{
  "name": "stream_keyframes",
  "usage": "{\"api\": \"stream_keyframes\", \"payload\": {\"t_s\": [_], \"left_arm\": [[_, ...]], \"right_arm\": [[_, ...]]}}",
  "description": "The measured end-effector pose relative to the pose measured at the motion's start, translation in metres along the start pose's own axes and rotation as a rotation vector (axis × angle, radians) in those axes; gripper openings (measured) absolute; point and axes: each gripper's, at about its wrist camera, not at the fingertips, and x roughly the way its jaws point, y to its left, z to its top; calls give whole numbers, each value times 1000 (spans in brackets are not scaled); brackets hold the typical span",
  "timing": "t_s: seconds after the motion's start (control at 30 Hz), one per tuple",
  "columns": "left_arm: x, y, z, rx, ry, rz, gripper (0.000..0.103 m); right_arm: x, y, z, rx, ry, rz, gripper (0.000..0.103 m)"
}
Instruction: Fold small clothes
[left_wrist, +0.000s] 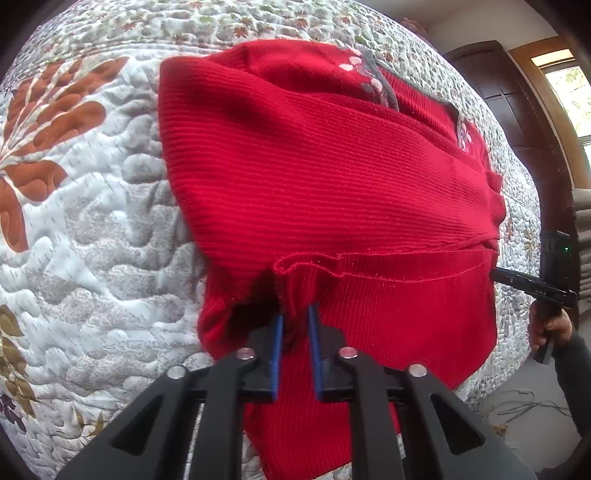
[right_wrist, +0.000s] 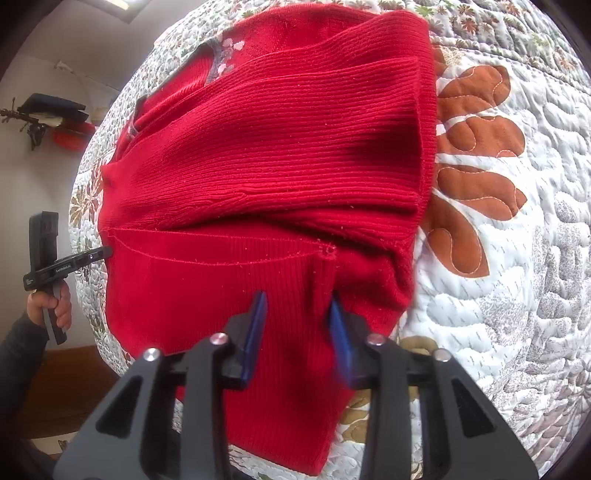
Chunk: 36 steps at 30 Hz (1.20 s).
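A red ribbed knit sweater (left_wrist: 332, 184) lies folded on the quilted bed, with its grey-trimmed collar and white flowers at the far end. My left gripper (left_wrist: 295, 314) is shut on the near hem, and the cloth bunches into pleats between its blue pads. In the right wrist view the same sweater (right_wrist: 277, 147) fills the middle. There my right gripper (right_wrist: 298, 295) stands open, its blue pads apart over flat fabric, with a small pucker in the hem just ahead of the right-hand pad. Each gripper appears in the other's view, at the sweater's side edge: the right gripper (left_wrist: 532, 286) and the left gripper (right_wrist: 68, 264).
The floral quilt (left_wrist: 92, 221) covers the bed, with its near edge below the sweater. A dark wooden wardrobe (left_wrist: 498, 81) and a window stand beyond the bed. Cables (left_wrist: 517, 406) lie on the floor. A wall shelf (right_wrist: 51, 110) holds dark and red items. A person's hand (right_wrist: 55, 306) grips a handle.
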Motion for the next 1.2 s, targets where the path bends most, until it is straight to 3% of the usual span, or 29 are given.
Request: {"api": "stream_keyframes", "payload": {"t_s": [0.1, 0.4, 0.77, 1.03, 1.2], "left_arm": [[-5, -4, -3, 8, -23, -12, 8], [-43, -12, -21, -29, -127, -38, 6], [-119, -36, -37, 9, -278, -69, 6], [-168, -53, -15, 60, -370, -78, 6], [-178, -57, 13, 84, -393, -83, 6]], "right_arm": [[-4, -3, -3, 14, -12, -1, 5], [-41, 2, -20, 59, -124, 12, 3], [-120, 25, -40, 87, -310, 42, 3], [-171, 46, -16, 51, -412, 73, 3], [-178, 54, 13, 25, -436, 71, 3]]}}
